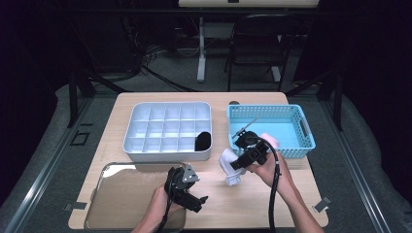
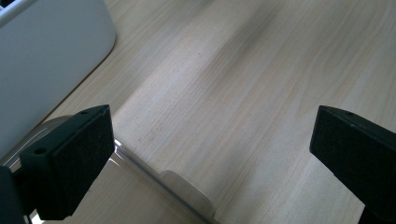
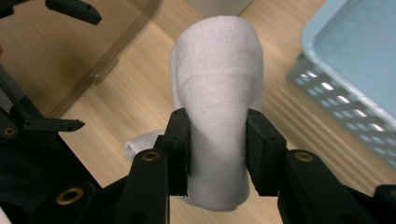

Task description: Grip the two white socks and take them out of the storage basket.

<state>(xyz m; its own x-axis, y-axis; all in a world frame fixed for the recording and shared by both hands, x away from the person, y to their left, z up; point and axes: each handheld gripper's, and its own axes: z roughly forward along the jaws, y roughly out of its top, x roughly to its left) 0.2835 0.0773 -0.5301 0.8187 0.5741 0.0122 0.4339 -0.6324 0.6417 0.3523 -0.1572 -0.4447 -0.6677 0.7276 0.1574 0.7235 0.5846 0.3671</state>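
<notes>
The right tongs [image 3: 218, 140] pinch a rolled white sock [image 3: 219, 93] above the counter [image 1: 291, 194] beside the blue basket [image 1: 296, 145], not yet placed in the white divided tray [image 1: 145, 145], while the left tongs [image 2: 210, 154] gape empty.

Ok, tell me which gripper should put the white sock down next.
Right. The right gripper is already clamped on the white sock, just above the table. The left gripper is open and holds nothing, over the clear tray.
</notes>
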